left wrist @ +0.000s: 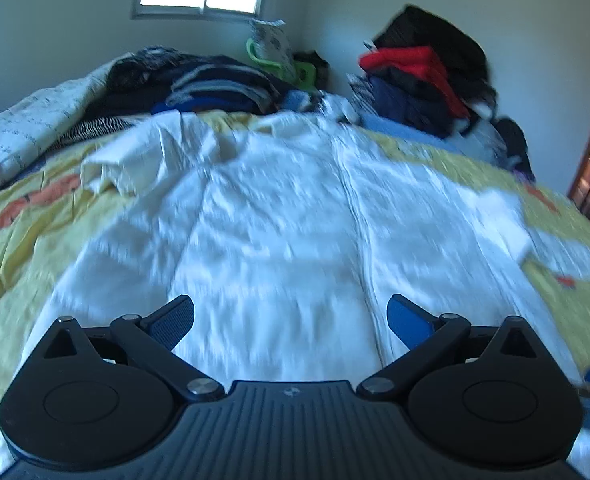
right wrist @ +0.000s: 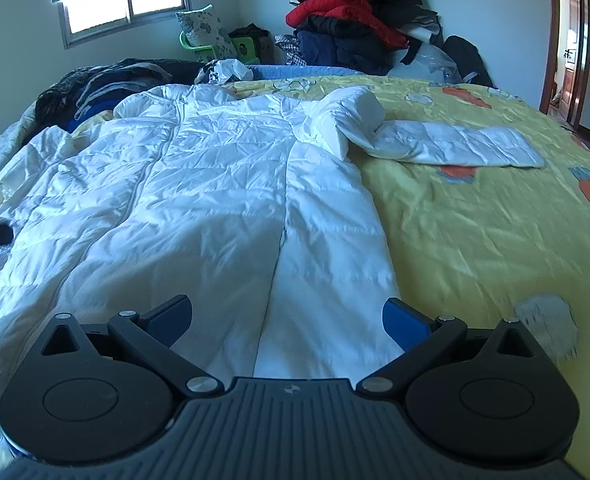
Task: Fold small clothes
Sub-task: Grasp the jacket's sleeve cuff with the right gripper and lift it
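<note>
A white quilted jacket [right wrist: 215, 184] lies spread flat on the yellow patterned bedspread [right wrist: 475, 240], front zip running away from me. Its right sleeve [right wrist: 455, 144] stretches out sideways over the yellow cover. In the left wrist view the same jacket [left wrist: 279, 216] looks blurred, with its left sleeve [left wrist: 135, 156] bunched near the shoulder. My left gripper [left wrist: 291, 320] is open just above the jacket's hem. My right gripper [right wrist: 287, 320] is open too, hovering over the hem near the jacket's right edge. Neither holds anything.
A tall heap of dark and red clothes [right wrist: 359, 24] stands at the far end of the bed. Another dark pile [right wrist: 107, 84] lies at the far left. A green chair with a cushion [right wrist: 207, 36] stands under the window. A doorway [right wrist: 571, 40] opens at the right.
</note>
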{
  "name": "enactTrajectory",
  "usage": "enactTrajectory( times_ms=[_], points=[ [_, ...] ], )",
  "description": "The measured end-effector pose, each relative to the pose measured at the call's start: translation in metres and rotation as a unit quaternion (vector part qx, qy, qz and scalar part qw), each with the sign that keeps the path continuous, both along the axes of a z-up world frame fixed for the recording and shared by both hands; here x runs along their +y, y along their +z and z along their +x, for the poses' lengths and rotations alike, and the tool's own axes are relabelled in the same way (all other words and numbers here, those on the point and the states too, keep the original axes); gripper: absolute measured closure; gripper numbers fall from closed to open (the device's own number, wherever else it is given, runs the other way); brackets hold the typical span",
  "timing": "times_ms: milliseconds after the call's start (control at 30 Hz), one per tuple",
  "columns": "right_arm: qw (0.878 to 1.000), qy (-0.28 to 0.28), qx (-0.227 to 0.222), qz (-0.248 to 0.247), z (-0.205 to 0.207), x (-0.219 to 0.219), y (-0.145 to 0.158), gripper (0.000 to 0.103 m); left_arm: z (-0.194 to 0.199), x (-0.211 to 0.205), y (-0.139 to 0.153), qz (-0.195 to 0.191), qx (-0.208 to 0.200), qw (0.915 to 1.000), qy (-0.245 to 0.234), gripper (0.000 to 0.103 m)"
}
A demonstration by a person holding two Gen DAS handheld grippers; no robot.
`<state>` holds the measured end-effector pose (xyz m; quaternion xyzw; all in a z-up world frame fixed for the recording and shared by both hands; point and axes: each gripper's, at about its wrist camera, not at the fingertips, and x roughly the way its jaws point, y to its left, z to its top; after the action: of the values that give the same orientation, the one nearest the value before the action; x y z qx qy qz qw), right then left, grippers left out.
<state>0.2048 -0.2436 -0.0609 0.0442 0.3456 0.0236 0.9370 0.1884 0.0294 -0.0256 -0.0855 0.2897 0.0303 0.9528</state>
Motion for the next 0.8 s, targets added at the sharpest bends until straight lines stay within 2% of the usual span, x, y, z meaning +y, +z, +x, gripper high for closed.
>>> enactTrajectory(
  times_ms=[133, 233, 333, 400, 500, 567, 667, 800],
  points=[
    [1.000, 0.018, 0.000, 0.018, 0.031, -0.004, 0.005, 0.000, 0.043, 0.017, -0.001, -0.026, -0.042, 0.9983, 0.033, 0.000],
    [0.998, 0.013, -0.004, 0.053, 0.061, -0.011, 0.011, 0.000, 0.078, 0.027, -0.010, -0.024, -0.067, 0.9955, 0.063, 0.000],
    [0.996, 0.012, -0.025, 0.089, 0.095, -0.018, 0.021, 0.000, 0.107, 0.035, -0.024, -0.018, -0.072, 0.9948, 0.070, 0.000],
    [0.994, 0.012, -0.035, 0.099, 0.123, -0.020, 0.027, 0.000, 0.120, 0.040, -0.037, -0.027, -0.069, 0.9948, 0.070, 0.000],
    [0.994, 0.015, -0.034, 0.104, 0.176, -0.015, 0.031, 0.000, 0.134, 0.045, -0.064, -0.039, -0.042, 0.9957, 0.072, 0.000],
    [0.993, 0.024, -0.026, 0.112, 0.216, -0.009, 0.030, 0.000, 0.142, 0.055, -0.075, -0.077, -0.010, 0.9940, 0.077, 0.000],
    [0.991, 0.038, -0.013, 0.129, 0.280, 0.003, 0.024, 0.000, 0.133, 0.071, -0.079, -0.134, -0.044, 0.9870, 0.077, 0.000],
    [0.988, 0.054, 0.007, 0.142, 0.382, 0.024, 0.015, 0.000, 0.129, 0.082, -0.084, -0.175, -0.061, 0.9800, 0.073, 0.000]
  ],
)
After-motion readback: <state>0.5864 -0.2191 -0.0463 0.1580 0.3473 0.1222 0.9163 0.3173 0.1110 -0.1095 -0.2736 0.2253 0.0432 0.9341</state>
